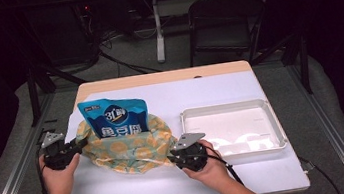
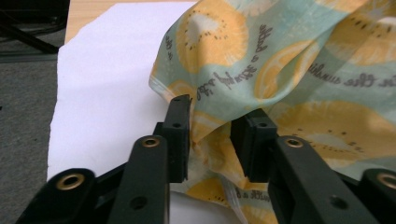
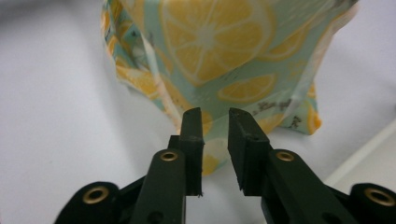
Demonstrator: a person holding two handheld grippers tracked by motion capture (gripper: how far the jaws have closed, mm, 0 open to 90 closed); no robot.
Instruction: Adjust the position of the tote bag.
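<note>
A teal bag printed with yellow lemon slices (image 1: 131,150) lies crumpled on the white table cover. A blue snack packet (image 1: 114,117) stands upright in it. My left gripper (image 1: 79,145) is at the bag's left edge. In the left gripper view a fold of the lemon bag (image 2: 289,70) lies between the parted jaws of the left gripper (image 2: 210,116), and the pads do not press on it. My right gripper (image 1: 172,157) is at the bag's front right corner. In the right gripper view the right gripper (image 3: 215,121) stands open with the lemon bag (image 3: 215,42) just beyond its tips.
A white rectangular tray (image 1: 275,129) sits to the right of the bag, close to my right hand. The white cover (image 1: 136,187) spans most of the wooden tabletop. A black chair (image 1: 223,19) and cables stand on the floor behind the table.
</note>
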